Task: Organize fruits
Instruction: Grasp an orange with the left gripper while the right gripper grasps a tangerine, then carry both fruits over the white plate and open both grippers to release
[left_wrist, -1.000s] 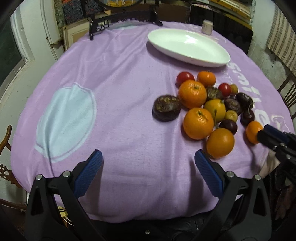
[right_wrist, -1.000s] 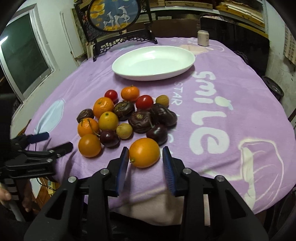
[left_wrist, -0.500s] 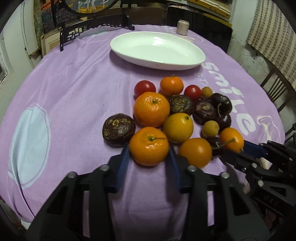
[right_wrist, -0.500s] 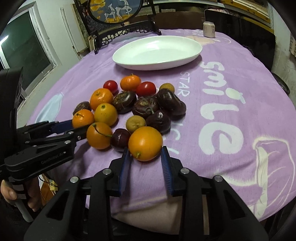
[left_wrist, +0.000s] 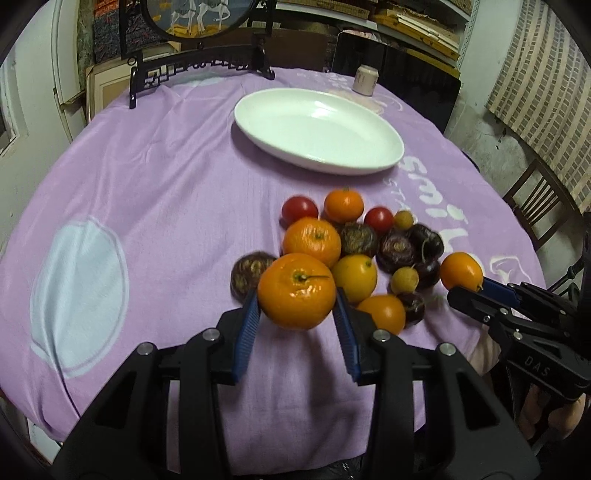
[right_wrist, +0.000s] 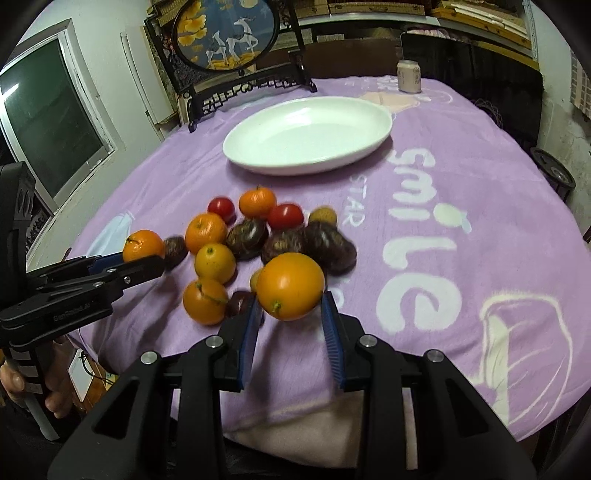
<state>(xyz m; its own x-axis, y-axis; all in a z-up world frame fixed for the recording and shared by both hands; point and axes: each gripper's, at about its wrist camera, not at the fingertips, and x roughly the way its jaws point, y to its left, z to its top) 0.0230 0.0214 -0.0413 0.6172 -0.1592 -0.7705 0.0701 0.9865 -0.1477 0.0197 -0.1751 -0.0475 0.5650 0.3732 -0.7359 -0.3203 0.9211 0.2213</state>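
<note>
Between the blue pads of the left tool (left_wrist: 297, 317) sits a stemmed orange (left_wrist: 296, 291), pinched on both sides and held just above the purple cloth (left_wrist: 155, 206) of the counter. Over to its right, the right tool (right_wrist: 290, 319) grips a smooth orange fruit (right_wrist: 290, 286) the same way, its jaws narrow around it. Behind both lies the heap of fruit (right_wrist: 255, 236): oranges, red tomatoes, dark purple and small yellow pieces, touching one another. Farther back, well apart from the heap, rests a white oval dish (left_wrist: 319, 131).

Plate (left_wrist: 384, 162) behind fruit pile (left_wrist: 354, 240)
</note>
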